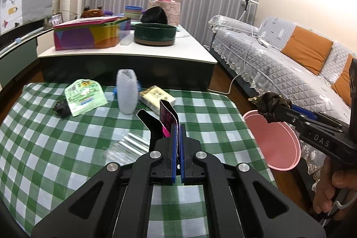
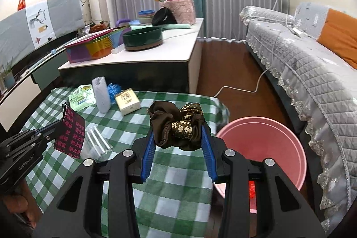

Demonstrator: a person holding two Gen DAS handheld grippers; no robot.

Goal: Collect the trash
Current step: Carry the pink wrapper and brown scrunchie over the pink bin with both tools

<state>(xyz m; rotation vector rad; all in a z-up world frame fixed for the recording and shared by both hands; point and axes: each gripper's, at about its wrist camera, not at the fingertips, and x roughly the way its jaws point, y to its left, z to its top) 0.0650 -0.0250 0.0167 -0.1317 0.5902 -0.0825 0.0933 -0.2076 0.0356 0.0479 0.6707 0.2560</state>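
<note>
1. Trash is in both hands at this moment: the left tongs (image 1: 177, 126) are pinched almost fully together on a flat black wrapper with pink print (image 1: 167, 118), which stands up between the blue pads above the checked table (image 1: 55, 148).
2. The right tongs (image 2: 178, 137) stand partly open, and a bunched dark brown scrunchie with a gold-patterned band (image 2: 176, 124) fills the gap between their pads, gripped on both sides.
3. Just beside the table's right edge, on the floor, sits the pink bin (image 2: 263, 148). In the right wrist view it looks bare inside as far as it shows, so I judge that neither held piece has been dropped yet.
4. On the cloth, near the left tongs, lies a clear plastic sleeve with white sticks (image 2: 98, 142), not yet picked up.
5. Farther back on the table remain a green pouch (image 1: 86, 96), a small black lump (image 1: 61, 107) touching it, an upright white speckled bottle (image 1: 126, 92), a blue crumpled piece (image 2: 114, 89) behind the bottle, and a cream packet (image 1: 156, 97).
6. By my reading the job is at an early stage: two items are on their way to the bin, and about six are left.
</note>
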